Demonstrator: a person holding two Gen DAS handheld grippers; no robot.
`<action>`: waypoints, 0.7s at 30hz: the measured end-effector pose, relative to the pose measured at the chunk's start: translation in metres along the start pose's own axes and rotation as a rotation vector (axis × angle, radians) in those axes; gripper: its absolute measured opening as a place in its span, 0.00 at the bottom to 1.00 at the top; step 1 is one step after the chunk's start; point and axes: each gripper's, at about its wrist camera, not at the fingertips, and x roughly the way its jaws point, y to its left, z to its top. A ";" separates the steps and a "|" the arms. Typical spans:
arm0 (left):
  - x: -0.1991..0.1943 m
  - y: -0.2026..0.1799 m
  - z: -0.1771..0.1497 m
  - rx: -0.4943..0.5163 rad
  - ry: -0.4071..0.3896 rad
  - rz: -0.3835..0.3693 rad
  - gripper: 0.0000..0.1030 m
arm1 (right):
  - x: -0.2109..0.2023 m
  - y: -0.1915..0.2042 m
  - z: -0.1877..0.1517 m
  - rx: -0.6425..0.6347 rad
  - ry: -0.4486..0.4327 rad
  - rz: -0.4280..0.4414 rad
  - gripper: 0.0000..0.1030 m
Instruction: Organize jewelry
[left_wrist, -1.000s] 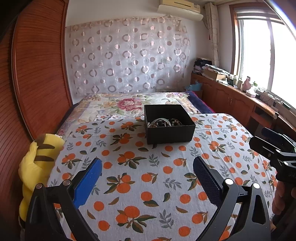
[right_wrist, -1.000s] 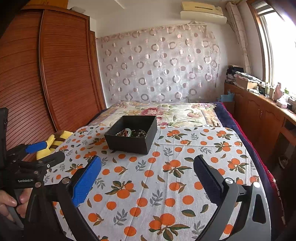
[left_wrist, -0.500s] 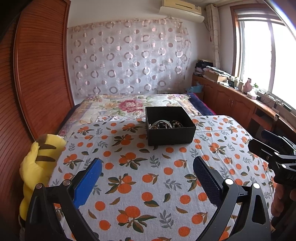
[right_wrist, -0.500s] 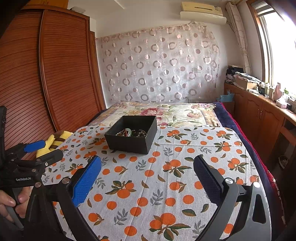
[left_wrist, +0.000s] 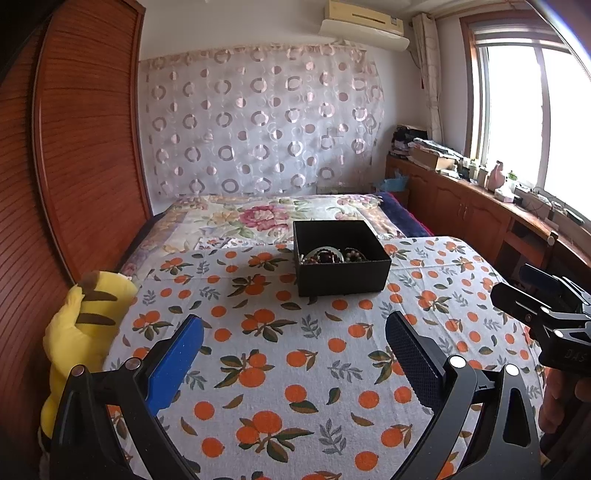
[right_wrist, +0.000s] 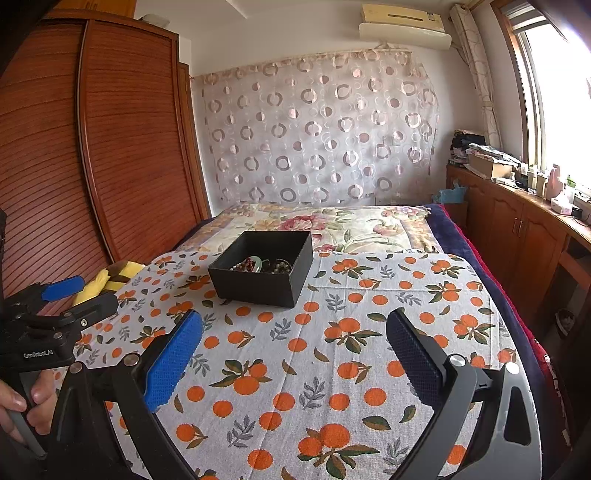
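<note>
A black open box (left_wrist: 341, 273) stands on the orange-print cloth, with bead bracelets and a pale bangle (left_wrist: 327, 255) heaped inside. It also shows in the right wrist view (right_wrist: 258, 284), with the jewelry (right_wrist: 260, 264) in it. My left gripper (left_wrist: 293, 332) is open and empty, held back from the box above the cloth. My right gripper (right_wrist: 293, 330) is open and empty, also short of the box. Each gripper shows at the edge of the other's view: the right one (left_wrist: 532, 299), the left one (right_wrist: 79, 297).
The orange-print cloth (left_wrist: 280, 369) covers the near part of a bed. A yellow striped plush toy (left_wrist: 83, 332) lies at its left edge against the wooden wardrobe (left_wrist: 74, 166). A wooden cabinet (right_wrist: 517, 236) with clutter runs along the right wall under the window.
Both grippers have drawn slightly back and up from the box; it sits a little farther off. Jaws stay open. The jewelry has not moved.
</note>
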 end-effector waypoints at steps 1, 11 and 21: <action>0.000 0.000 0.001 0.000 -0.001 -0.001 0.92 | 0.000 0.000 0.000 0.000 0.000 0.000 0.97; -0.005 -0.002 0.003 0.001 -0.014 0.003 0.92 | -0.003 0.001 0.001 0.001 -0.005 -0.001 0.97; -0.007 -0.003 0.005 0.003 -0.021 0.006 0.92 | -0.006 0.002 0.005 -0.001 -0.009 -0.005 0.97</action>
